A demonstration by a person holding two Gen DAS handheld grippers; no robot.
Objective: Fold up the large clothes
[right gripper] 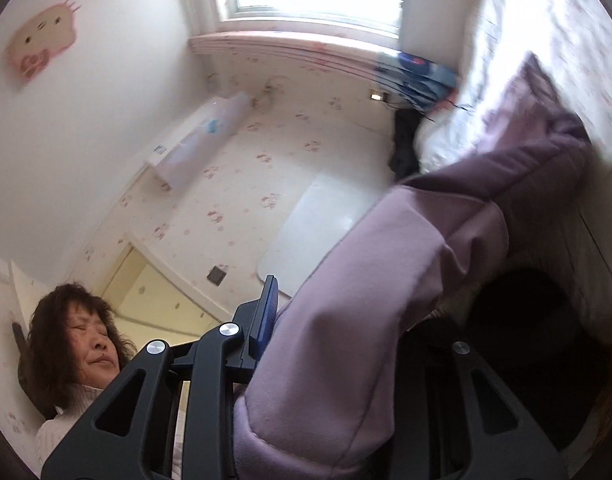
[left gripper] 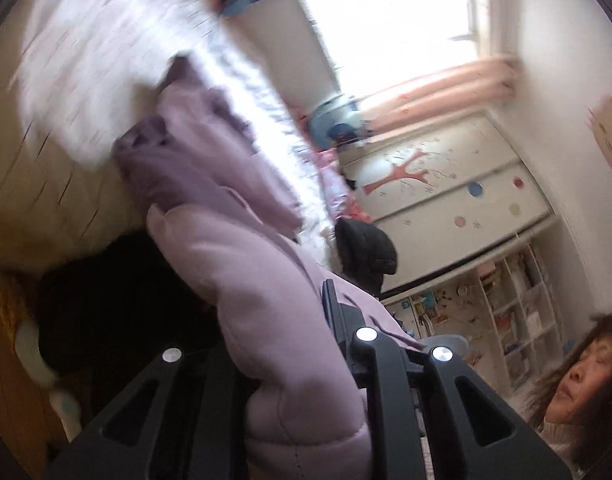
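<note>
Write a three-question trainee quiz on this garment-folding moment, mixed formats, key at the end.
1. True or false: the left tongs grip the lilac padded garment.
2. Multiple choice: what do the right tongs hold? A) a white towel B) the lilac garment C) nothing
3. Fill in: the cat-face decoration hangs on the ____.

Key: 1 true; 2 B; 3 wall.

Lilac padded garment [left gripper: 242,264], prob. lifted, bunched.
</note>
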